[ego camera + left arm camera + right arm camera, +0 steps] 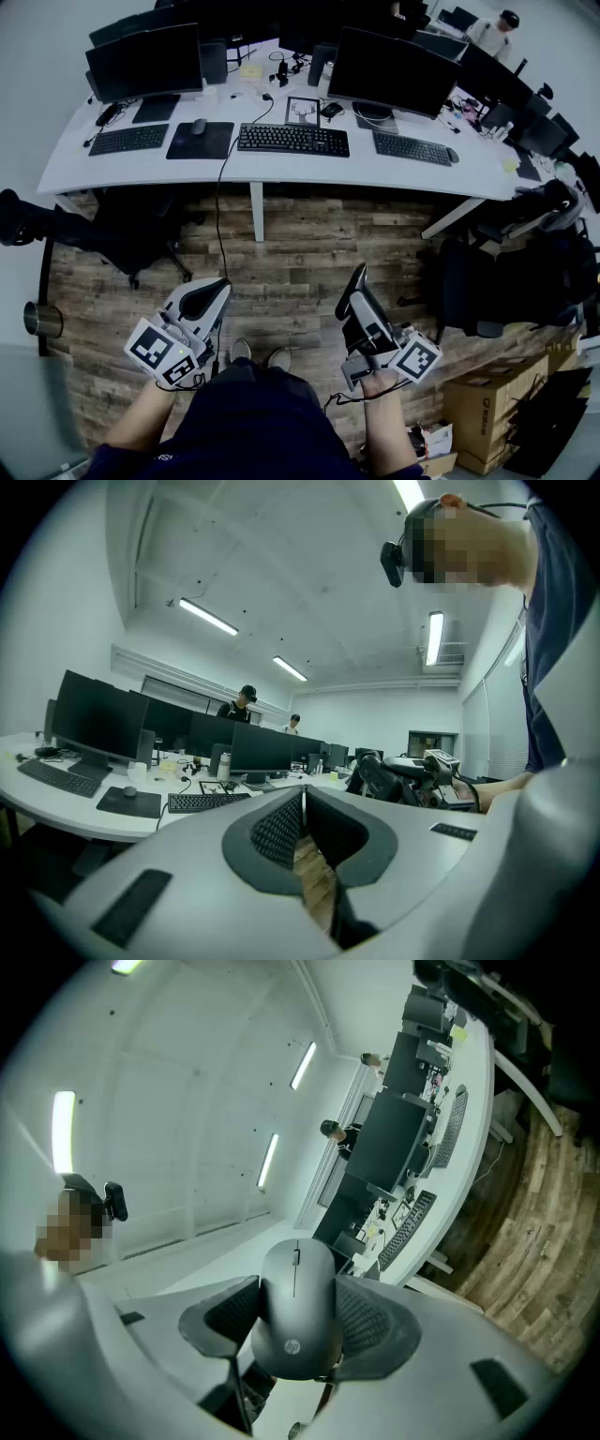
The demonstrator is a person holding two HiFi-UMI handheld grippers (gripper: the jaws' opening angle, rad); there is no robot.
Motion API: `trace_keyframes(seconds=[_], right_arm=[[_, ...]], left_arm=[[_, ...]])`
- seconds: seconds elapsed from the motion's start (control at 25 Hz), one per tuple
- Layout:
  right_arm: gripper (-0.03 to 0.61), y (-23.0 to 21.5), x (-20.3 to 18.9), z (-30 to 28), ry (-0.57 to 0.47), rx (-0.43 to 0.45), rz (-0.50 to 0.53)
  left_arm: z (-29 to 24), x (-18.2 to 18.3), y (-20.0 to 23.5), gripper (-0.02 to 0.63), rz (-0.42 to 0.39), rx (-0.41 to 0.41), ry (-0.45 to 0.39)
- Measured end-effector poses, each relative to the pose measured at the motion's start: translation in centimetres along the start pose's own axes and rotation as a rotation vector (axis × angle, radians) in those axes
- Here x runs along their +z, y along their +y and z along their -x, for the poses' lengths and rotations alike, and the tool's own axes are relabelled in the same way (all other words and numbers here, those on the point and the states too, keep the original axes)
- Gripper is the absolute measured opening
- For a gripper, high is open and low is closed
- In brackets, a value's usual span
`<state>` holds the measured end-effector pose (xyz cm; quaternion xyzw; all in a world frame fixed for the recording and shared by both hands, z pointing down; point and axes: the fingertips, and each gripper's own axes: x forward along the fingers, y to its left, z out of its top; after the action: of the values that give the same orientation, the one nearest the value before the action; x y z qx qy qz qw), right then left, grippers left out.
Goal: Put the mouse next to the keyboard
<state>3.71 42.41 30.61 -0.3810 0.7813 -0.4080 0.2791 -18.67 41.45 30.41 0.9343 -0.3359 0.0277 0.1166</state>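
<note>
A grey mouse (298,1321) sits between the pads of my right gripper (296,1288), which is shut on its sides. In the head view that gripper (355,284) is held low over the wooden floor, well short of the desk. The black keyboard (292,140) lies at the middle of the white desk (394,173), in front of a small framed picture (302,111). My left gripper (208,298) hangs at the same height to the left. Its jaws (303,795) are shut with nothing between them.
Two more keyboards (128,139) (412,148) lie on the desk, and a second mouse (198,126) rests on a black pad. Monitors (392,72) line the back. Office chairs (131,234) stand left and right of me, and cardboard boxes (487,412) sit at lower right.
</note>
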Motion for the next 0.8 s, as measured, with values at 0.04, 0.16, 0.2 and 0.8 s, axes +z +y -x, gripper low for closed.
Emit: trace_keyframes(seconds=[0.04,0.16,0.2,0.8], right_arm=[[0.259,0.0,0.0,0.2,0.001,0.000,0.000],[0.259,-0.1,0.1,0.7,0.007,-0.002,0.005],[0.259,-0.2,0.1,0.9,0.009,-0.004,0.006],[0.261,-2.2,1.7,2.5,0.010,-0.029,-0.016]], left_arm=[[0.0,-0.1,-0.2,0.038,0.000,0.002,-0.001],[-0.1,-0.3,-0.8,0.038,0.001,0.005,-0.004],[-0.2,-0.3,-1.0,0.038,0.001,0.006,-0.006],[-1.6,0.0,-2.9,0.038,-0.012,0.023,-0.015]])
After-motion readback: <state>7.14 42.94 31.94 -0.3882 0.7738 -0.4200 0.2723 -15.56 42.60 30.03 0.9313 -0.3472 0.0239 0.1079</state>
